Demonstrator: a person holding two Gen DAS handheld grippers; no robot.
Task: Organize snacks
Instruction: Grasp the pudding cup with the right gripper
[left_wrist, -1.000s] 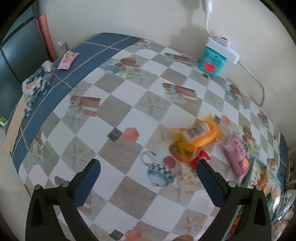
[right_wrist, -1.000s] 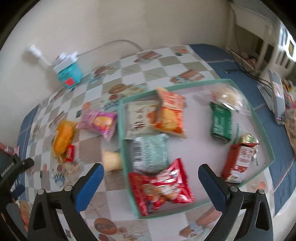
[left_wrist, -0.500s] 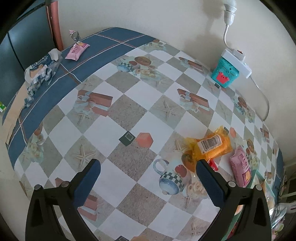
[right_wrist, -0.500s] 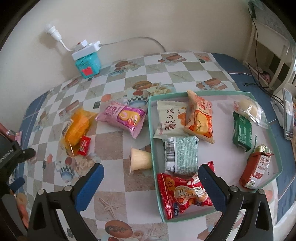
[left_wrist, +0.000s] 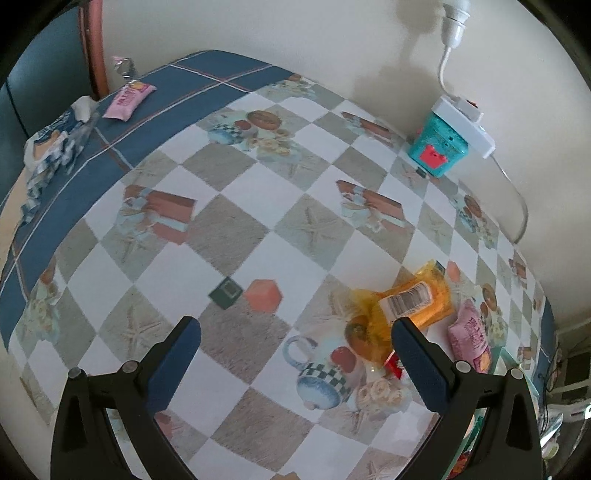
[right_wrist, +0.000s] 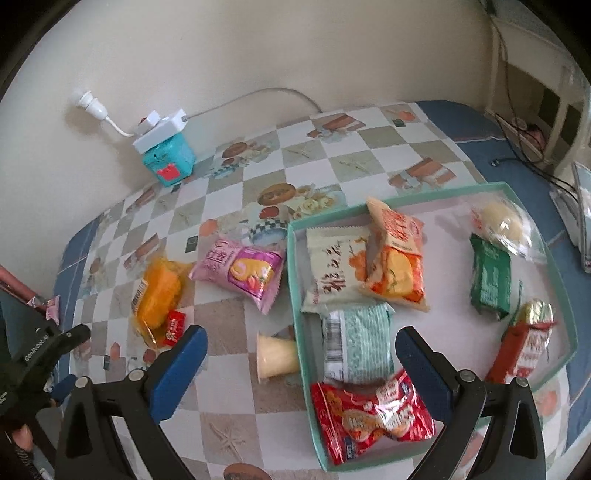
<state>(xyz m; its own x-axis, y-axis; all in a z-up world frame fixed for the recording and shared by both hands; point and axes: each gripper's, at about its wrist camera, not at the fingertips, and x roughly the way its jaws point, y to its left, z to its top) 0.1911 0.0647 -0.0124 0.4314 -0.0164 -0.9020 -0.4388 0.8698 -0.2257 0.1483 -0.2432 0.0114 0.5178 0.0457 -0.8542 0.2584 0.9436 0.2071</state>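
Both grippers are being held with fingers spread wide and nothing grasped between them. The left gripper (left_wrist: 295, 354) is being held above the checked tablecloth (left_wrist: 236, 229), and the right gripper (right_wrist: 301, 354) above the near-left corner of the green tray (right_wrist: 295, 280).

Inside the tray, a red packet (right_wrist: 373, 417), a pale green packet (right_wrist: 356, 343), a white packet (right_wrist: 334, 269), an orange packet (right_wrist: 397, 258), a dark green packet (right_wrist: 489, 277), a red carton (right_wrist: 524, 343) and a clear-wrapped bun (right_wrist: 500, 223) are being kept.

Left of the tray, a yellow cup (right_wrist: 275, 354) is lying just beside the wall, a pink packet (right_wrist: 242, 269) near it, and farther left an orange bag (right_wrist: 159, 291) with a small red sweet (right_wrist: 173, 323) touching it.
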